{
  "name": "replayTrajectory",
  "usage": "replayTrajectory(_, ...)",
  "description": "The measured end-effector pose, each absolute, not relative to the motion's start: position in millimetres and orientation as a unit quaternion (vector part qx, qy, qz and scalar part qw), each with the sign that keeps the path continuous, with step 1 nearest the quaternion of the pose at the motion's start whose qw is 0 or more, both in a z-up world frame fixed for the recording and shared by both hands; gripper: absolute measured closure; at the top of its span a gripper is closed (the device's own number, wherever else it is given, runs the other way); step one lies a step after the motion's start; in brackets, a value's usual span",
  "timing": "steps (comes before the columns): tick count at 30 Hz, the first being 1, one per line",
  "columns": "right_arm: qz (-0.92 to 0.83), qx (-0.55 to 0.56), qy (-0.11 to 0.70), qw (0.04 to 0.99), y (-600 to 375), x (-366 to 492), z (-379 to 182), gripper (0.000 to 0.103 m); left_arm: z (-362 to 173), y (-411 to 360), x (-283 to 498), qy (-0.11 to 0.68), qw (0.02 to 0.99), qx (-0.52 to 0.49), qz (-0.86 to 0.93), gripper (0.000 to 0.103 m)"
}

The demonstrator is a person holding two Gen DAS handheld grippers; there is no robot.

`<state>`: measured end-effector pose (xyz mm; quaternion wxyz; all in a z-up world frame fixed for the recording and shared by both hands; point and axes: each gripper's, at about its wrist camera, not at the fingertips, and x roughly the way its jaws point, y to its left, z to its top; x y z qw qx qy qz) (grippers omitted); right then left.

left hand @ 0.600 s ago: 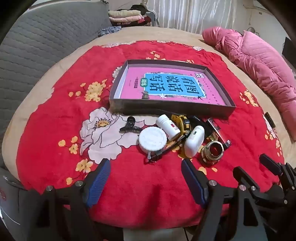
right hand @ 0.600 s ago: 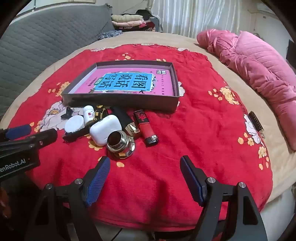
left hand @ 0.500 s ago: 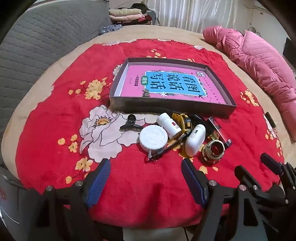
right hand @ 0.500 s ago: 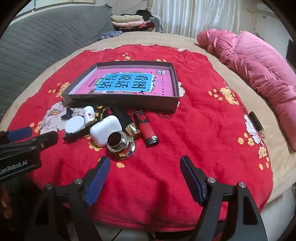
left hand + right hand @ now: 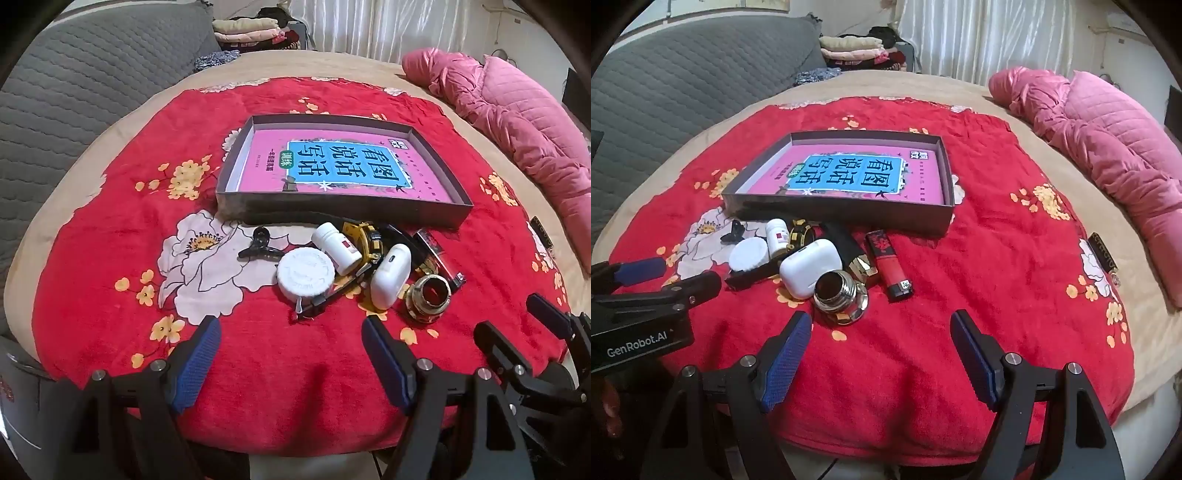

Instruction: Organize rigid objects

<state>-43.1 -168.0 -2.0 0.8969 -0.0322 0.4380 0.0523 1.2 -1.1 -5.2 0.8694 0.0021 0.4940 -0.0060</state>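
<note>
Both claws, left [image 5: 290, 360] and right [image 5: 879, 354], hang released above the red blanket [image 5: 979, 258].
"GenRobot.AI" marks the left claw; small items [image 5: 809, 267] cluster just before the box [image 5: 842, 216] holding a pink Chinese-titled book [image 5: 849, 177].

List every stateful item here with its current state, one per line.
left gripper: open, empty
right gripper: open, empty
box: lidless, holds a book
white earbud case: closed
pill bottle: capped, lying down
lighter: unlit, lying flat
hair clip: closed
</note>
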Motion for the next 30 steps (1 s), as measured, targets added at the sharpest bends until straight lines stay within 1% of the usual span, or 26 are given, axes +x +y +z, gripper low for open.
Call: replayTrajectory(30, 0.057, -0.033, 0.415, 0.908, -167.2, -46.9, 7.0, 0.024, 0.6, -1.1, 0.4, 0.479, 0.878, 0.000, -0.011, 0.025)
